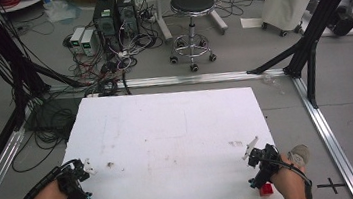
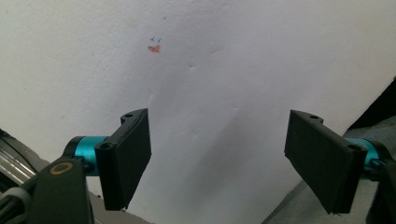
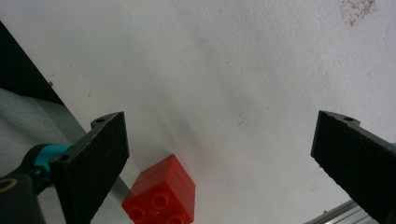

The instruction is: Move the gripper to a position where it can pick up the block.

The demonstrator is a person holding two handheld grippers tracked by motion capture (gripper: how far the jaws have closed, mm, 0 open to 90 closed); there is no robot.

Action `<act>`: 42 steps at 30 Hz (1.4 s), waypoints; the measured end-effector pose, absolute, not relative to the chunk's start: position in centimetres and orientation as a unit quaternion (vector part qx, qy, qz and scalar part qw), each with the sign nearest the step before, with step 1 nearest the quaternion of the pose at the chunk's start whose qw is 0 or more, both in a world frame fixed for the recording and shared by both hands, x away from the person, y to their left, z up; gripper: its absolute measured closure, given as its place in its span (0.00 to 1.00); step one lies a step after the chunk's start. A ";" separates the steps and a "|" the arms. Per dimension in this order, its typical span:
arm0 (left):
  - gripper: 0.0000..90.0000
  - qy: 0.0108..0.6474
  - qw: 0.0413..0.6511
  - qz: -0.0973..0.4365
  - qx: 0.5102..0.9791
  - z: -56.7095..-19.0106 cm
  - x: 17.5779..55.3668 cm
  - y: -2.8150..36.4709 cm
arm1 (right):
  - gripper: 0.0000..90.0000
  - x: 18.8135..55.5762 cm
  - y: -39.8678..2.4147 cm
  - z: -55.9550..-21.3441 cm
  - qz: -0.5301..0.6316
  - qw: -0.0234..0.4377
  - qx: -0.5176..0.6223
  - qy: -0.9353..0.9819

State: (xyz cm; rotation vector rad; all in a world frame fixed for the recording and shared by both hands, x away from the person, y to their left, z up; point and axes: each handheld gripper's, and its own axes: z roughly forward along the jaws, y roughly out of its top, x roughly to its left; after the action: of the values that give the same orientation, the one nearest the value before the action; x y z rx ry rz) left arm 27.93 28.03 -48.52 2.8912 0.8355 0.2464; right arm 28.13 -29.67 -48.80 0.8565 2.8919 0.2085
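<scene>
1. Progress: the work appears to be at its start. The red brick (image 3: 161,196) lies on the white tabletop (image 1: 169,140) at the near right corner, close to the near edge, and neither claw holds it. Everything is judged left to do: approach, closing on the brick, lifting and placing.

2. Location of the brick: in the high view the red brick (image 1: 266,189) sits on the near right corner of the tabletop, just beside the person's right hand (image 1: 289,179). In the right gripper view it lies low between the two black jaws, nearer the left one, studs facing up. It appears to be two bricks stacked, but the seam is too faint to be sure.

3. Right claw (image 3: 219,158): the jaws stand wide apart. Neither jaw touches the brick; bare tabletop shows between them. The claw holds nothing.

4. Left claw (image 2: 217,156): the jaws stand wide apart over bare tabletop and hold nothing. A small orange mark (image 2: 154,47) shows on the surface farther ahead, well apart from the jaws.

5. Position of the grippers: in the high view the left claw (image 1: 80,173) rests at the near left edge of the tabletop and the right claw (image 1: 257,158) at the near right edge, well apart from each other.

6. Judgement: the right claw is the better placed for the pick, since the brick already lies between its jaws.
</scene>
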 end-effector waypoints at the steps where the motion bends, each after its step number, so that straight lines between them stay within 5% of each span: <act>1: 0.26 0.275 0.061 0.082 0.956 -48.5 27.9 28.0 | 0.04 28.1 -29.7 -48.8 0.069 0.059 0.283 0.955; 42: 0.26 0.271 0.064 0.085 0.957 -48.1 27.8 27.8 | 0.04 29.2 -31.2 -48.6 0.069 0.040 0.221 0.972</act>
State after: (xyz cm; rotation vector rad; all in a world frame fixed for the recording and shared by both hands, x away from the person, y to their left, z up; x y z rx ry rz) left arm 27.80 27.79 -48.11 2.8889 0.8197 0.2558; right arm 29.22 -31.24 -48.65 0.6785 2.9786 0.2120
